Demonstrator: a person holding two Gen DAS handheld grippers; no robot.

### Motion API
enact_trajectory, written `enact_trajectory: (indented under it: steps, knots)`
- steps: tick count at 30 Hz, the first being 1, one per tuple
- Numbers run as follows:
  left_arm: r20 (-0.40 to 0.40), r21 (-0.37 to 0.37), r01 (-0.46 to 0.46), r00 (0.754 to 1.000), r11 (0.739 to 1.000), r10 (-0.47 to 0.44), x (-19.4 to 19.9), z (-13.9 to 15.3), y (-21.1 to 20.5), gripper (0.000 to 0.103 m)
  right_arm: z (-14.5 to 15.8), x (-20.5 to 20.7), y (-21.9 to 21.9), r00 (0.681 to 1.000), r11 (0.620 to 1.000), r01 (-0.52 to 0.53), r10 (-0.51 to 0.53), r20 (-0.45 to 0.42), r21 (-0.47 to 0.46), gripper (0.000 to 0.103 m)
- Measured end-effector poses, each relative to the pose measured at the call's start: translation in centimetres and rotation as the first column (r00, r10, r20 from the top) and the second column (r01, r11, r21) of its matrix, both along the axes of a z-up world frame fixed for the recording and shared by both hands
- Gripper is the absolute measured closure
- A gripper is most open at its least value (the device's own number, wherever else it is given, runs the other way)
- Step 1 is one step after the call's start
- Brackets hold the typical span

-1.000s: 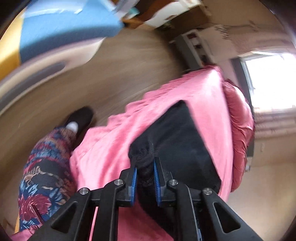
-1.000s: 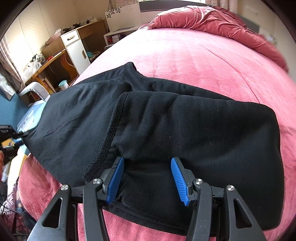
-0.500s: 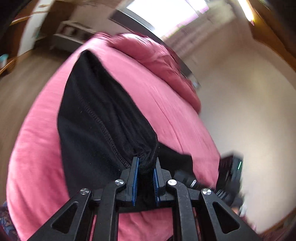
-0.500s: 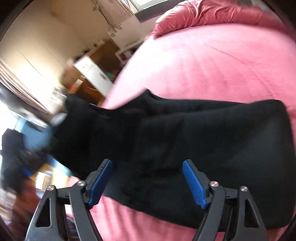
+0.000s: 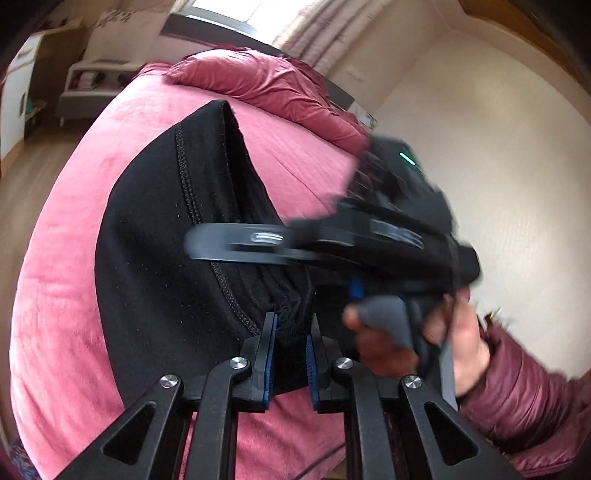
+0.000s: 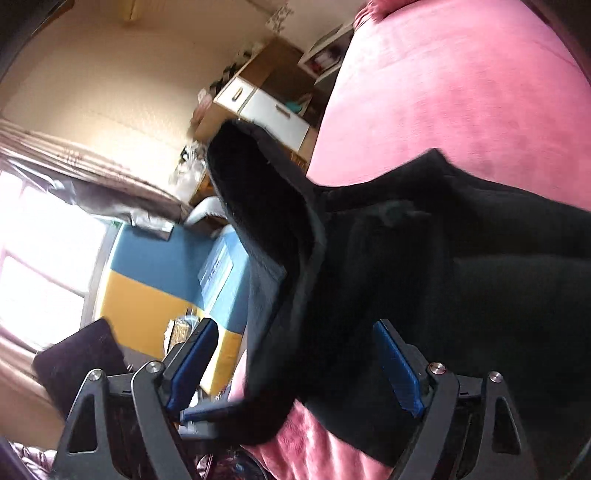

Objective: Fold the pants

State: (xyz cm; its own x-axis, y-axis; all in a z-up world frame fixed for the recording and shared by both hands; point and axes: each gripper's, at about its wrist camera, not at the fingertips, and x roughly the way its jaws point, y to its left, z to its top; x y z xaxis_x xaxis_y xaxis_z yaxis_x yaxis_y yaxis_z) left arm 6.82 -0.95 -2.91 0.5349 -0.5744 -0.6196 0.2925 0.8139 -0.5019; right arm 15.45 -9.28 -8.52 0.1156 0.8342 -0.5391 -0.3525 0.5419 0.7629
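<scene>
We see a bed (image 5: 66,229) spread with a pink plush blanket fill most of both views, a darker rose duvet (image 5: 266,85) bunched along its far end beneath a bright window (image 5: 236,7). Cream walls and a wood floor (image 5: 22,177) frame the room. In the right wrist view a wooden desk with white drawers (image 6: 266,99) stands off the bed's edge, a blue-and-yellow panel (image 6: 162,280) lies below it, and brown curtains (image 6: 81,173) hang beside a second glaring window.

The black pants (image 5: 155,280) lie across the blanket, one end lifted clear of it. We find the left gripper (image 5: 290,354) pinching a gathered fold of that black fabric, its blue pads pressed close on the cloth. The right gripper (image 6: 295,369) has its jaws spread, having just been closing, with raised pants fabric hanging between them; the pads do not press on it.

In the left wrist view the right gripper's blurred black body crosses in front of the pants and hides part of the bed, carried by a hand (image 5: 436,343) in a quilted maroon sleeve (image 5: 528,398). A small green light (image 5: 406,158) glows on it.

We can read no brand, label or writing; motion blur softens both views.
</scene>
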Motion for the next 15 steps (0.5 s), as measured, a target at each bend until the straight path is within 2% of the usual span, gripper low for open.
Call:
enact_trajectory:
  steps: [1,2,3,4,6,8,11,13,15]
  knots:
    - [0.012,0.022,0.015,1.0,1.0,-0.015,-0.1,0.2,-0.4,0.089,0.1,0.3,0.3,1.0,1.0,-0.006,0.007,0.004,-0.02,0.045]
    - [0.022,0.043,0.029,0.999,0.999,-0.03,-0.2,0.4,-0.8,0.089,0.0,0.7,1.1,1.0,0.998,-0.027,0.027,0.013,-0.05,0.071]
    - [0.027,0.059,0.039,0.999,0.997,-0.041,-0.2,0.6,-0.9,0.089,0.0,0.6,1.8,0.998,0.995,-0.047,0.05,0.028,-0.087,0.082]
    - [0.03,0.061,0.05,0.998,0.997,-0.052,-0.2,0.8,-0.8,0.089,0.2,0.4,2.4,0.996,0.987,-0.061,0.069,0.054,-0.151,0.083]
    - [0.048,-0.008,0.081,0.996,0.997,-0.08,-0.4,1.6,0.4,0.086,0.7,0.0,2.4,0.992,0.984,-0.066,0.082,0.091,-0.164,0.087]
    - [0.074,-0.186,0.1,0.993,0.977,-0.088,-0.5,2.6,3.0,0.084,1.6,-0.1,1.8,0.992,0.988,-0.047,0.063,0.11,-0.146,0.088]
    - [0.085,-0.362,0.018,0.996,0.932,0.014,-0.2,3.5,7.3,0.081,3.4,-0.4,-0.2,0.991,0.996,0.003,0.009,0.133,-0.09,0.088]
    - [0.05,-0.398,-0.059,0.995,0.916,0.085,0.3,3.3,9.4,0.08,4.7,-0.7,-1.1,0.989,0.998,0.02,-0.012,0.148,-0.053,0.088]
    - [0.025,-0.346,-0.127,0.989,0.929,0.145,0.8,2.8,10.2,0.08,6.0,-1.1,-1.9,0.985,0.999,0.034,-0.026,0.17,-0.042,0.088]
